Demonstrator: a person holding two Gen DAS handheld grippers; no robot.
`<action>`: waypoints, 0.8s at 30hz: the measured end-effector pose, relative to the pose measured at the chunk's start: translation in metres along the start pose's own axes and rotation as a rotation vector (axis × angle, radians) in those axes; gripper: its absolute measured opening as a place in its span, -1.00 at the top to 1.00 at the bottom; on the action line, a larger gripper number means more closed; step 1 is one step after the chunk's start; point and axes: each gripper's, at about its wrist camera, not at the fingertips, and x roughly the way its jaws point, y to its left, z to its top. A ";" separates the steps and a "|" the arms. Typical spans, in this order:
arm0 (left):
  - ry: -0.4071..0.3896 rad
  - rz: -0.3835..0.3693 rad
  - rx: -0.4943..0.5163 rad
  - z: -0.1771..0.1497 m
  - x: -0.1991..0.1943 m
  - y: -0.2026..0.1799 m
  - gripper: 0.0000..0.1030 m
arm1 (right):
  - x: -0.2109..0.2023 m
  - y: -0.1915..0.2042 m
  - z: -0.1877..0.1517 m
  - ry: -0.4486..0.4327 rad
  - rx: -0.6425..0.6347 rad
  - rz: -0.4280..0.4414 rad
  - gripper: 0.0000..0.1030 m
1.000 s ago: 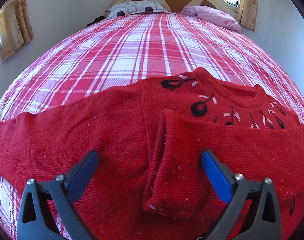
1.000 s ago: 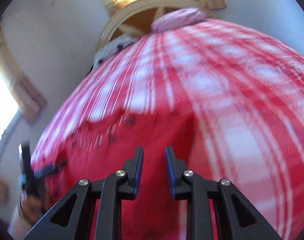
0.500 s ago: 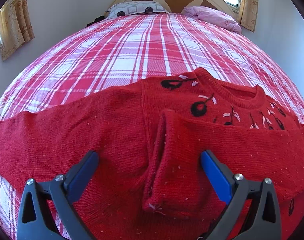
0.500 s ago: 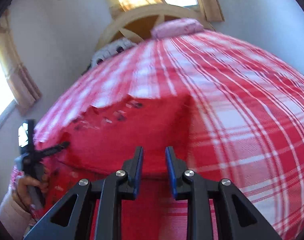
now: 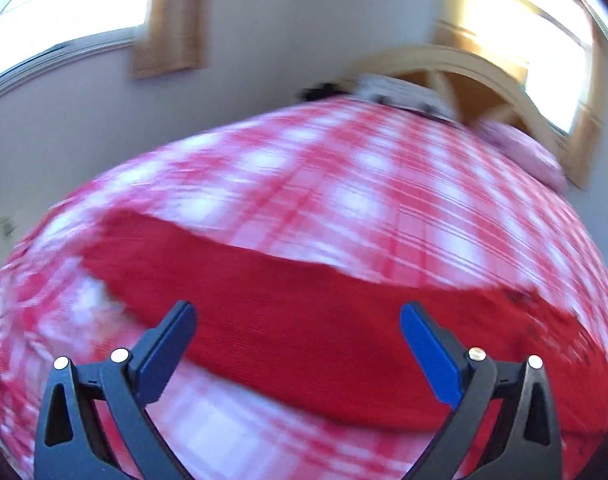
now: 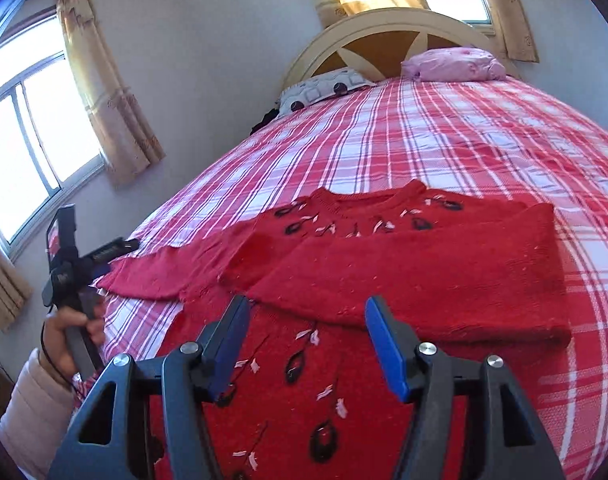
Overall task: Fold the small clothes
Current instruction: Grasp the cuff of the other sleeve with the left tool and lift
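Observation:
A small red knit sweater (image 6: 404, 276) with black and white embroidery lies flat on the plaid bed. Its right sleeve is folded across the chest. Its left sleeve (image 6: 152, 272) lies stretched out to the left. My right gripper (image 6: 306, 312) is open and empty just above the sweater's front. My left gripper (image 5: 296, 316) is open and empty above the outstretched red sleeve (image 5: 288, 320); that view is blurred. The left gripper also shows in the right wrist view (image 6: 116, 254), near the sleeve's cuff.
The bed (image 6: 444, 132) has a red and white plaid cover. A patterned pillow (image 6: 324, 88) and a pink bundle (image 6: 452, 64) lie by the headboard (image 6: 384, 36). Curtained windows (image 6: 32, 128) stand to the left. The bed's left edge is close to the sleeve's cuff.
My left gripper swung left from the sweater's body to the outstretched sleeve. My right gripper opened and settled over the sweater's front.

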 end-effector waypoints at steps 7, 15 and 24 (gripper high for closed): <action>0.049 0.154 -0.276 0.017 0.043 0.129 -0.98 | 0.009 0.002 -0.008 0.031 0.033 -0.006 -0.19; 0.072 0.021 -0.445 0.015 0.076 0.158 -0.40 | 0.017 0.008 -0.017 0.062 0.041 -0.043 -0.19; 0.087 -0.069 -0.466 0.018 0.095 0.154 0.90 | 0.016 0.004 -0.024 0.071 0.089 -0.059 -0.19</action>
